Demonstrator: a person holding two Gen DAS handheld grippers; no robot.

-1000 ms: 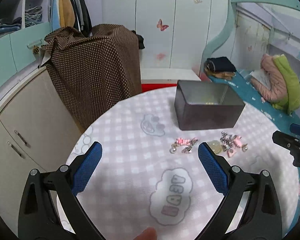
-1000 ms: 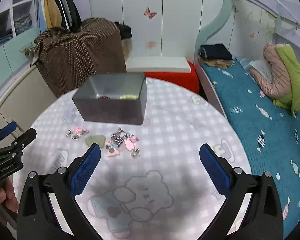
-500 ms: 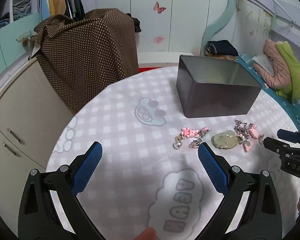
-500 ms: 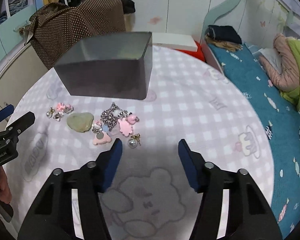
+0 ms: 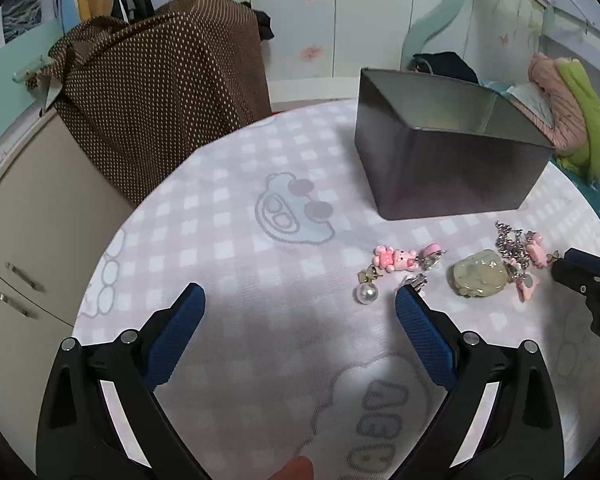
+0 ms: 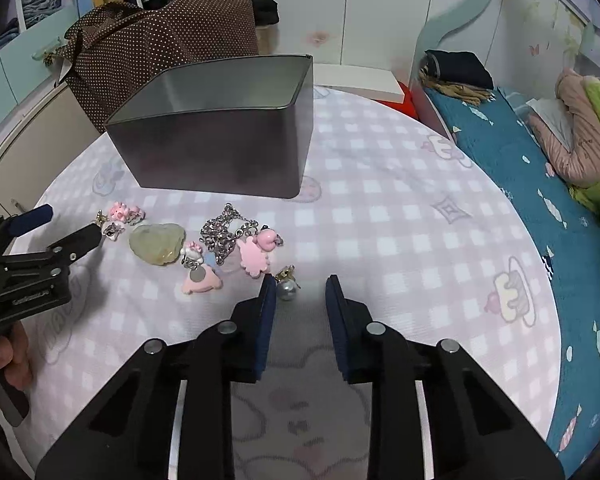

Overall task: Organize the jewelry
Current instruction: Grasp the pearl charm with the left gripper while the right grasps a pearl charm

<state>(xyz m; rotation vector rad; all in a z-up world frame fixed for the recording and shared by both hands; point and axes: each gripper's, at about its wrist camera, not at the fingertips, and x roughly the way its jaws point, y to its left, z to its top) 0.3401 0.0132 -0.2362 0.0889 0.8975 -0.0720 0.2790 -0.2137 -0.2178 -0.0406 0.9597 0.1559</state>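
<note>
A dark metal tin (image 6: 224, 140) stands open on the round table; it also shows in the left wrist view (image 5: 448, 152). Loose jewelry lies in front of it: a pale green stone (image 6: 158, 242), a silver chain (image 6: 222, 232), pink charms (image 6: 256, 254) and a pearl earring (image 6: 287, 286). My right gripper (image 6: 300, 292) is low over the table, jaws partly closed, with the pearl earring just ahead between the tips, not gripped. My left gripper (image 5: 298, 300) is wide open and empty, close to another pearl earring (image 5: 366, 292) and pink bear charms (image 5: 396, 258).
The table has a pink checked cloth (image 6: 400, 208) with cartoon prints. A brown dotted cover (image 5: 160, 80) drapes furniture behind the table. A bed with a teal sheet (image 6: 540, 184) lies to the right. Cabinets (image 5: 28, 216) stand at the left.
Both grippers moved forward and down toward the jewelry. My right gripper's jaws narrowed from wide open to a small gap around the pearl earring. The left stayed wide open.
</note>
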